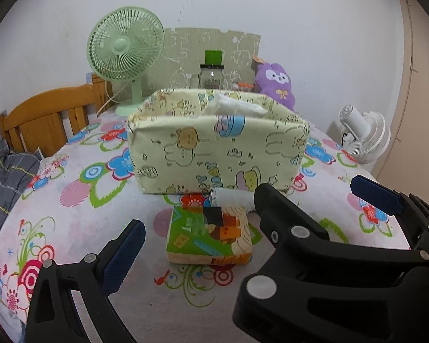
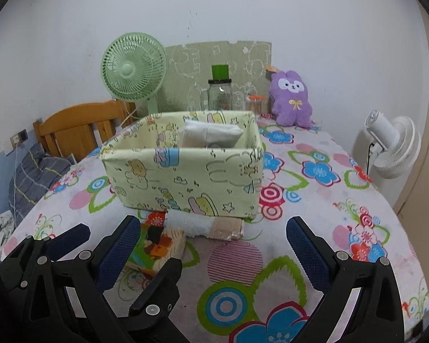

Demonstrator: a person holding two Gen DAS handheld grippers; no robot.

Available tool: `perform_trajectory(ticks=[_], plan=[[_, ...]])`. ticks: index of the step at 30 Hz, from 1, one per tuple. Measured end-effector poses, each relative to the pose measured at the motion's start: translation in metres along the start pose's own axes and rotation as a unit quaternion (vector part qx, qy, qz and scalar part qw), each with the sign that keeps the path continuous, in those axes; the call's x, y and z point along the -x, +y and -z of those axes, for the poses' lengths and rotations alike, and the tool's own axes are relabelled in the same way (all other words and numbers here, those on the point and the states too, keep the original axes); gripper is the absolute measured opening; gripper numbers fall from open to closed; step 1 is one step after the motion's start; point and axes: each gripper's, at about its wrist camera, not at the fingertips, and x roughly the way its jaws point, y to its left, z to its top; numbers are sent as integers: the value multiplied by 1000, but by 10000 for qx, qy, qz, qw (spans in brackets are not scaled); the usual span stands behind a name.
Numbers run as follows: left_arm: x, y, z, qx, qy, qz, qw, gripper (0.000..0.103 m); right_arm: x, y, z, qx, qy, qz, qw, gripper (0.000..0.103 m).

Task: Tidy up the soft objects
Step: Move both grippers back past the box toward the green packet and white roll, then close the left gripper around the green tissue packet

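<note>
Tissue pack (image 1: 210, 235), green and orange, lies flat on the flowered bedspread (image 1: 71, 200) just near of the fabric box (image 1: 217, 145), square between the left gripper (image 1: 200, 243) fingers, which stand wide apart and hold nothing; I'd judge it is lined up for the next pick. A white roll (image 1: 231, 198) rests behind it, against the box's foot, and a white bundle (image 1: 233, 108) already sits inside. From the right wrist, the right gripper (image 2: 213, 245) is likewise spread and empty, facing the roll (image 2: 204, 225), whose right end is taped. The box (image 2: 183, 171) holds only that folded white bundle (image 2: 211, 135) at its far side, with room left.
</note>
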Motion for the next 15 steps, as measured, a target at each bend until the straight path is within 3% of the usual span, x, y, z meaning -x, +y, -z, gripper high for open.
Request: perform_trajectory(ticks=[15], plan=[[-30,-3,3,-269,391,43,9989,98,-30,-7,7,-72,306,125,9994,103]])
